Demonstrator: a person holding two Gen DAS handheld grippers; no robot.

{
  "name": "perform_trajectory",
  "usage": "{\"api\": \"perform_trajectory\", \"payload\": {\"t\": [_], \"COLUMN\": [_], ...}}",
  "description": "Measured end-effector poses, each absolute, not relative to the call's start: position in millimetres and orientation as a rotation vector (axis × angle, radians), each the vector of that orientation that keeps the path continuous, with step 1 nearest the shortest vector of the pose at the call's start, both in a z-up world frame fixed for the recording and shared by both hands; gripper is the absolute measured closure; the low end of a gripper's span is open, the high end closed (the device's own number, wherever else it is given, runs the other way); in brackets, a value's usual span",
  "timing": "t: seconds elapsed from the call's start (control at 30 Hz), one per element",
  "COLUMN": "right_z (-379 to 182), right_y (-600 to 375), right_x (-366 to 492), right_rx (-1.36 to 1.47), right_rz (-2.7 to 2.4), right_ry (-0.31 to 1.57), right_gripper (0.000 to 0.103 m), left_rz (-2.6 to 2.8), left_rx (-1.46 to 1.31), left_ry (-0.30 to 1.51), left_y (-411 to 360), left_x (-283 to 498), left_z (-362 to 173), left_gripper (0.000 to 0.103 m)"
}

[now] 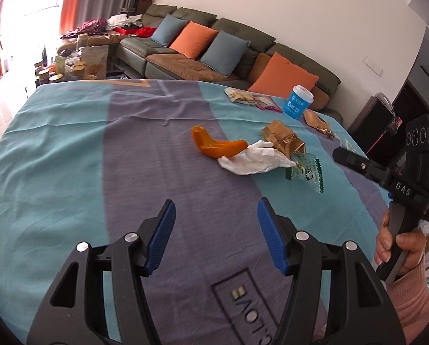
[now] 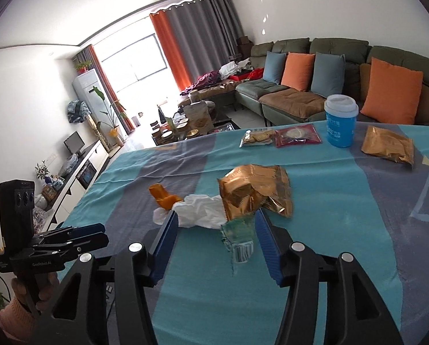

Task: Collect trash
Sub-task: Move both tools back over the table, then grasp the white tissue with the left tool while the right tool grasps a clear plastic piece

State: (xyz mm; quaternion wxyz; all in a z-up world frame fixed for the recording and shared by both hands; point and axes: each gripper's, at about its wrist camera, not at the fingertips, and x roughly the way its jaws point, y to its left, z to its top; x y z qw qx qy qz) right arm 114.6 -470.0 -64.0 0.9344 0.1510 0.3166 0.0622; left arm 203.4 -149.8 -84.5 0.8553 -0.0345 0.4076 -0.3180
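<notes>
With my right gripper (image 2: 215, 228) jaws apart around the green wrapper (image 2: 238, 237), I'd lower flat and pinch it; left gripper (image 1: 215, 221) waits agape.

The cloth (image 1: 70, 149) is banded teal and muted purple, with a dark outlined box of lettering at 6 o'clock. The peel (image 1: 214, 145) at its centre is orange. Touching it at 3 o'clock, the tissue (image 1: 251, 161) is white. The crumpled bag (image 2: 254, 192) is shiny gold. The wrapper (image 2: 238, 238) is clear with green print and toothed edges. At 1 o'clock the cup (image 2: 340, 120) is blue with white print and a white lid. Another bag (image 2: 386, 143) is gold too. A packet (image 2: 297, 135) is maroon. The sofa (image 2: 338, 49) is olive green with brown seat pads and blue and orange cushions. The pads (image 1: 162, 230) are ribbed blue on black arms.
</notes>
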Motion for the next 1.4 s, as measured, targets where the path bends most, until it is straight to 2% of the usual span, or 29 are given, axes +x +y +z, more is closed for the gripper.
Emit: {"api": "perform_trajectory", "payload": {"t": [0.4, 0.8, 0.97, 1.03, 1.2, 1.4], "right_z": [-90.9, -91.3, -93.1, -93.6, -94.6, -93.3], "right_y": [-469.8, -469.5, -470.9, -471.8, -474.7, -476.5], "right_x": [121.5, 121.2, 120.5, 118.9, 115.8, 111.4], "right_rx": [0.304, 0.307, 0.311, 0.316, 0.327, 0.333], "right_rz": [0.143, 0.144, 0.148, 0.154, 0.159, 0.161], "right_ry": [0.703, 0.707, 0.717, 0.719, 0.725, 0.720], "right_gripper": [0.050, 0.050, 0.057, 0.063, 0.082, 0.090], "left_rz": [-0.677, -0.695, -0.683, -0.694, -0.704, -0.720], "left_rx": [-0.091, -0.137, -0.144, -0.151, -0.167, -0.141], "left_ry": [0.969, 1.028, 1.041, 1.061, 1.058, 1.009], "left_y": [-192.9, -226.3, -229.8, -229.8, -224.8, -216.8], "left_x": [243.0, 268.6, 272.5, 273.1, 267.8, 252.3], "left_z": [-102.5, -111.6, -115.2, -118.5, -121.6, -111.4], "left_gripper": [0.044, 0.045, 0.072, 0.095, 0.099, 0.100]}}
